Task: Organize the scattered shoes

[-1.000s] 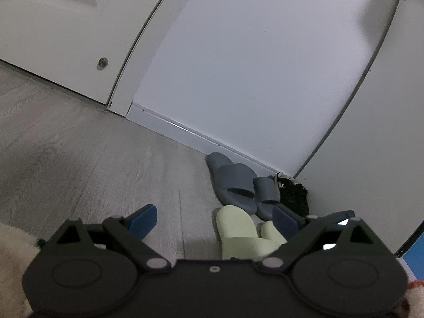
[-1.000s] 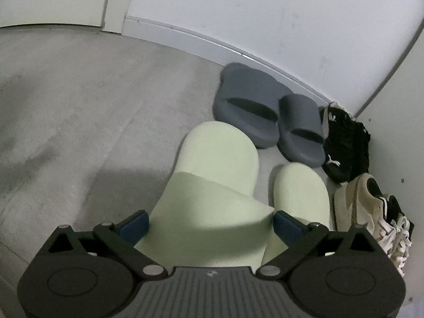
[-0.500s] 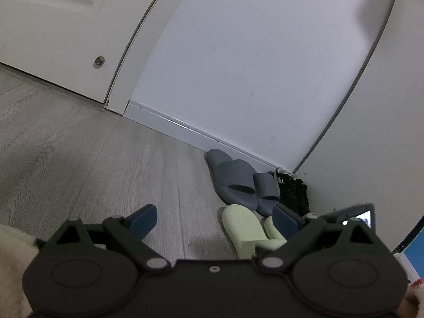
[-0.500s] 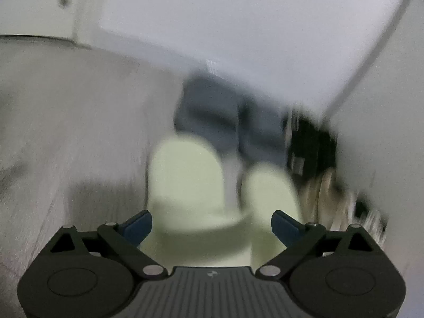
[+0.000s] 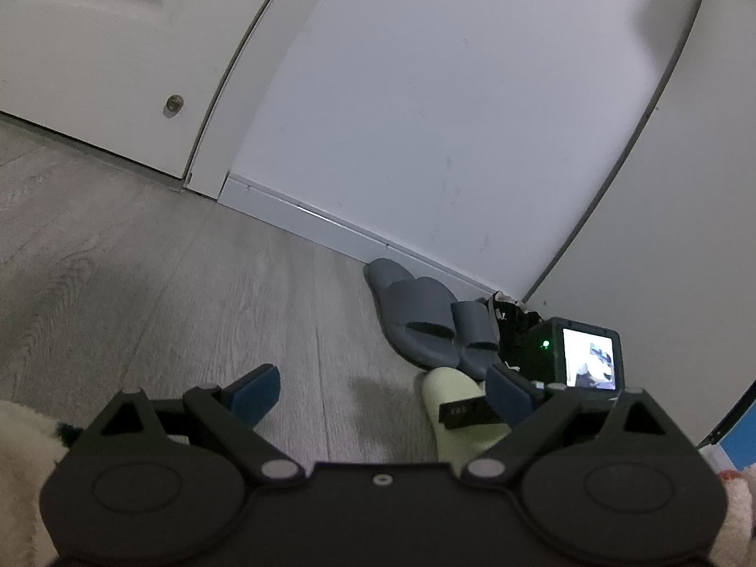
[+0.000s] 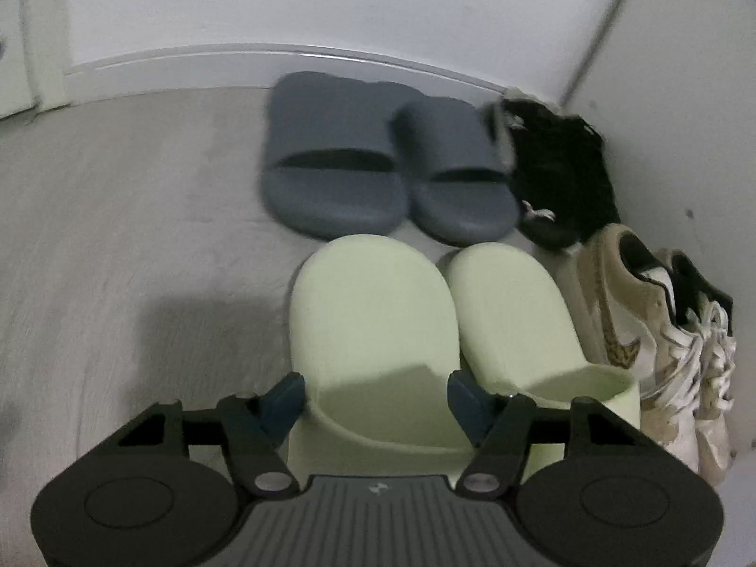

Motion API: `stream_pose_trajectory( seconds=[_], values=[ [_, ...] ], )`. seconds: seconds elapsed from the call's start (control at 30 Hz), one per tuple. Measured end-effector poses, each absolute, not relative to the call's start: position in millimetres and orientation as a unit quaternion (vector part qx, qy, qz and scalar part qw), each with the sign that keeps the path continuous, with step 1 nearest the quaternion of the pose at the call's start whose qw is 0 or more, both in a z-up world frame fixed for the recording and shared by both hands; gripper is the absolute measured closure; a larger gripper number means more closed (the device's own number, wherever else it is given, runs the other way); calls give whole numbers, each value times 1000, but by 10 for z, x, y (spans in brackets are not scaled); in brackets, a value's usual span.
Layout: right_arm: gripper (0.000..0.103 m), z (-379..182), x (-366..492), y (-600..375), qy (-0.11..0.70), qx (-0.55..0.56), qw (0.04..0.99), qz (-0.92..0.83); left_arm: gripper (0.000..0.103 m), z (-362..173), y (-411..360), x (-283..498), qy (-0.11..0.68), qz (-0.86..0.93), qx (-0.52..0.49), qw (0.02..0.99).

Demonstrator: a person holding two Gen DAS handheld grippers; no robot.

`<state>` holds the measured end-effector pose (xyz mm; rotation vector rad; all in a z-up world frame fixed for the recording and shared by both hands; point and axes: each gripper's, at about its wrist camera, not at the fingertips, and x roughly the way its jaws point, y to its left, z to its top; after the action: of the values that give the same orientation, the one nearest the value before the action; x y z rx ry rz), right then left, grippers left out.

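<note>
Two pale green slippers lie side by side on the grey floor, the left one [image 6: 373, 312] and the right one [image 6: 510, 312]. My right gripper [image 6: 375, 397] straddles the strap end of the left green slipper, its blue fingertips pressed against both sides, shut on it. Beyond them a pair of grey slippers [image 6: 330, 175] stands against the baseboard. My left gripper [image 5: 382, 392] hangs open over bare floor, holding nothing. In the left wrist view a green slipper [image 5: 449, 387] shows partly behind its right finger, with the grey slippers [image 5: 416, 312] further back.
Black shoes [image 6: 562, 179] sit in the corner, and beige-white sneakers [image 6: 628, 321] lie along the right wall. The right gripper's body with its lit screen [image 5: 586, 354] shows at right. A white door [image 5: 118, 71] stands at left; open floor lies left of the shoes.
The right gripper's jaws narrowed from wide open onto the left green slipper, and its view swung right. The right gripper's screen came into the left wrist view.
</note>
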<state>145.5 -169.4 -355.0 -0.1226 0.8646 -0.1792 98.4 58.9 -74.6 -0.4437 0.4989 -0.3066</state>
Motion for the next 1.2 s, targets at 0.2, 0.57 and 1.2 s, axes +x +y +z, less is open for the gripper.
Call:
stream_pose_trajectory(
  seconds=[0.2,0.57,1.2],
  values=[
    [32,-3456,1329,-1743,362,-93,925,-60,8,-757,599,1004,250,-143,-222,931],
    [0,-2608,284,-1917,226,20,973,52,1,-426,543,715,182,-87,-159,966],
    [0,-1684,-1368,-2189,220,27,975,34,1,480,288,-34,255,-82,-139,953]
  ],
)
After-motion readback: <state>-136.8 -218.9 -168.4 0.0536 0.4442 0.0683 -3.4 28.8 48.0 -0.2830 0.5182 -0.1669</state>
